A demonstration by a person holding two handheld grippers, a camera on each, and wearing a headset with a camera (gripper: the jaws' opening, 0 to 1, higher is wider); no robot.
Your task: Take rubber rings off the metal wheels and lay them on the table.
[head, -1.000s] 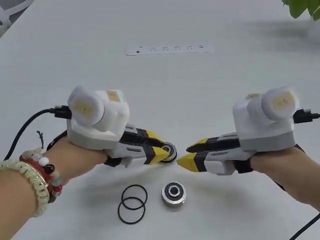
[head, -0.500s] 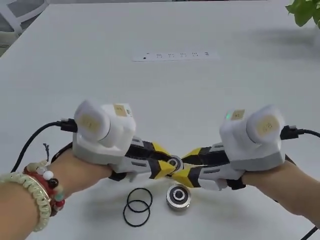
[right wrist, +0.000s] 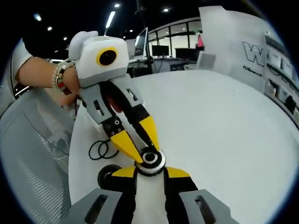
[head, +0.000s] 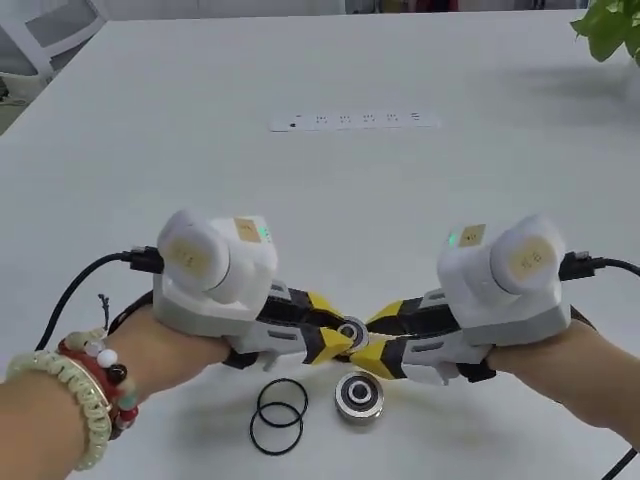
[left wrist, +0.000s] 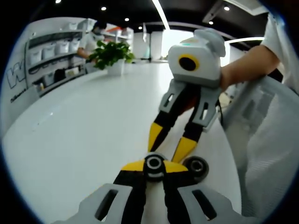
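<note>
Seemingly two wheels (head: 358,395), two rings (head: 279,415)

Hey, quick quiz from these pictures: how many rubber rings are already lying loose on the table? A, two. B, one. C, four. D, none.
A: two black rubber rings lie overlapping on the table, just left of the loose metal wheel.
</note>
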